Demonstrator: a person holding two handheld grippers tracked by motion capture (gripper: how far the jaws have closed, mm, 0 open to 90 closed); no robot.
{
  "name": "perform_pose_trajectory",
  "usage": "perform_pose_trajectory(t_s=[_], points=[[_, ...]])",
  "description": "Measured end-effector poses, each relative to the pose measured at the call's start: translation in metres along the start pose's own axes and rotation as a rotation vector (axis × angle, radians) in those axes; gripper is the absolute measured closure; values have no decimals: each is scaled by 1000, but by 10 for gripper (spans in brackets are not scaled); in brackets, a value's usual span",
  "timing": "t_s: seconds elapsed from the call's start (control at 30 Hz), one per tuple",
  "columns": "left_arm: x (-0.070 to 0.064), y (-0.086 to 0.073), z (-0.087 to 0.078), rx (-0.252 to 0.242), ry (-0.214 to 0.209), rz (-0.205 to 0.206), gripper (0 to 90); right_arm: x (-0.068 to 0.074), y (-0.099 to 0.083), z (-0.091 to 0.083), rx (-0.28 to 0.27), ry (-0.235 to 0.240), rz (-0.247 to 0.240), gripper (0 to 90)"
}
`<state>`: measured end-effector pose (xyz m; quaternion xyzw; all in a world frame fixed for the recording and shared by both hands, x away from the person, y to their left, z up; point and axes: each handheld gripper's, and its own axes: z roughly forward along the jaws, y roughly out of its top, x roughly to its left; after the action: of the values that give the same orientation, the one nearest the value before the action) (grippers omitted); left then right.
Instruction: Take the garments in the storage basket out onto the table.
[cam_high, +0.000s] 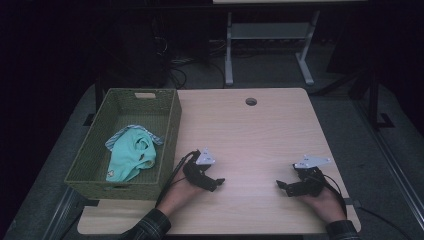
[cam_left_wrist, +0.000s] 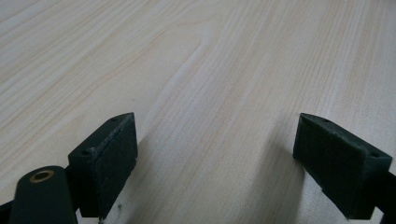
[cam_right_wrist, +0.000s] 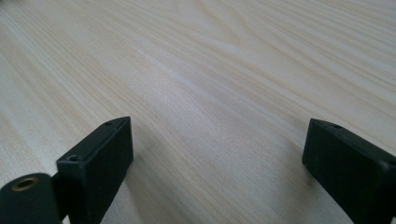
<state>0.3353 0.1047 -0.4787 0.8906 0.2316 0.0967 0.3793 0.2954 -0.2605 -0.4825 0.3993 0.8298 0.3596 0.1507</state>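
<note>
No lettering, label, brand, number or sign can be read anywhere; the tabletop (cam_high: 250, 135) carries bare wood grain; the woven basket (cam_high: 170, 125) bears no tag with writing; the turquoise garment (cam_high: 131, 150) has a small pale patch near its lower edge that may be a print or label, but it is too small and dim to make out; the tongs (cam_left_wrist: 212, 154) are plain black, unmarked.

We are looking at a dim lab: a plain wooden table (cam_high: 260, 130), tangled floor cables (cam_high: 175, 65), a metal stand (cam_high: 270, 45) behind.
</note>
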Motion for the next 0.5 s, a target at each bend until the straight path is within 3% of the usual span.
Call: perform_pose_trajectory(t_s=[0.13, 0.17, 0.37, 0.5], points=[[0, 1, 0, 7, 3, 0, 130, 0, 0, 0, 0, 0, 0, 84], [-1, 3, -1, 32, 6, -4, 131, 0, 0, 0, 0, 0, 0, 84], [-1, 4, -6, 70, 8, 2, 133, 0, 0, 0, -1, 2, 0, 83], [-1, 5, -8, 66, 5, -4, 133, 0, 0, 0, -1, 3, 0, 83]])
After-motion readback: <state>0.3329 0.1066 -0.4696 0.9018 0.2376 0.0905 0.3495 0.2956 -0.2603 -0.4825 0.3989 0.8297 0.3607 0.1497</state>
